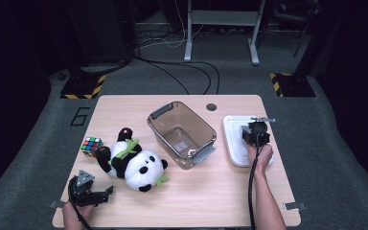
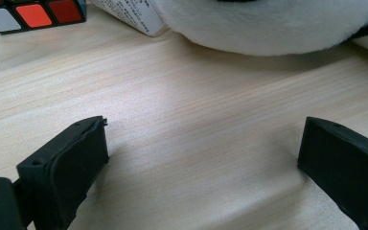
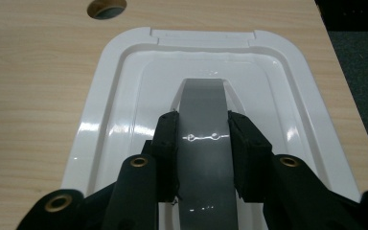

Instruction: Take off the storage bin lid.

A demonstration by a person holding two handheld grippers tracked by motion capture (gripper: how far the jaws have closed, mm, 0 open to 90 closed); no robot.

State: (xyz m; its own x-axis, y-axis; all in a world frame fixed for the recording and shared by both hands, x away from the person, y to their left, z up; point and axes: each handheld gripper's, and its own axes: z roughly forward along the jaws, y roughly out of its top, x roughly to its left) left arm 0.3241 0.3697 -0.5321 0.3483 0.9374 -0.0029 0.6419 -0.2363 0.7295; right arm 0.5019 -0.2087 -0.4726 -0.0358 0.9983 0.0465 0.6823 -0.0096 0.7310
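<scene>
A white bin lid (image 1: 235, 143) lies flat at the table's right side, with a grey handle (image 3: 203, 105) down its middle. My right gripper (image 1: 255, 134) points down over it. In the right gripper view, this gripper (image 3: 203, 127) is shut on the grey handle, with both pads pressed against its sides. A clear grey-tinted bin (image 1: 201, 120) stands open and empty at the table's middle. My left gripper (image 1: 106, 194) rests low at the front left, and in its own view it (image 2: 203, 148) is open over bare wood.
A plush panda (image 1: 134, 163) lies left of the bin, its white body (image 2: 268, 24) and cloth tag (image 2: 134, 14) just beyond my left jaws. A colour cube (image 1: 91, 146) sits at the left edge. A cable hole (image 3: 106, 7) lies beyond the lid.
</scene>
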